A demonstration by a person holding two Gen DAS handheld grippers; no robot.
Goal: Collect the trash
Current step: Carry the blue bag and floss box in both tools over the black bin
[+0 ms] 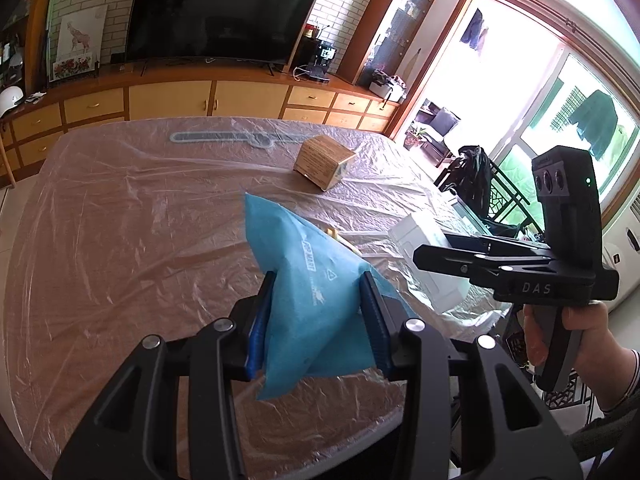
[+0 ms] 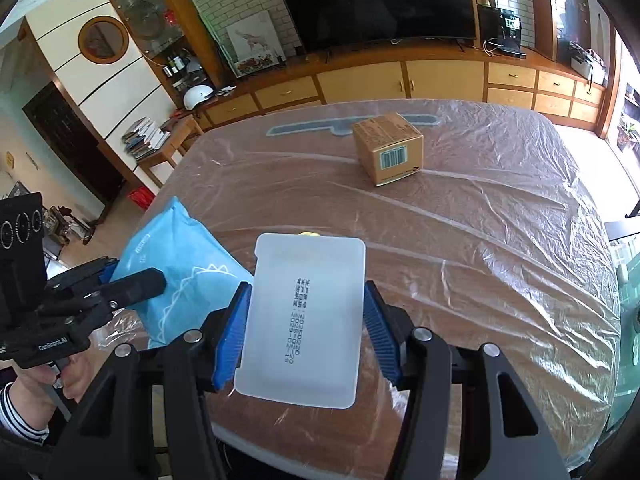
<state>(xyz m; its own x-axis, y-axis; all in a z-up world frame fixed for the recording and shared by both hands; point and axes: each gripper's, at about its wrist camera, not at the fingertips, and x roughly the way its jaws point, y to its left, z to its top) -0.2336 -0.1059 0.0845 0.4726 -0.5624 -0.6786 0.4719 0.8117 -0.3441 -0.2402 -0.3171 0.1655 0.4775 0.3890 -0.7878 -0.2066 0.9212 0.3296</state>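
Our left gripper [image 1: 316, 316] squeezes a soft blue paper bag [image 1: 304, 292]. Our right gripper [image 2: 304, 328] squeezes a flat white plastic tray [image 2: 304, 320], nearer us than the brown cardboard box [image 2: 388, 148] on the desk [image 2: 500, 240].

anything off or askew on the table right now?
Nothing spilled or damaged. The cardboard box sits skewed on the wrinkled plastic cover. Left gripper holds the blue bag, right gripper the white tray.

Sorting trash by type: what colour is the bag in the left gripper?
Light blue bag with white print; clearest in the left wrist view.
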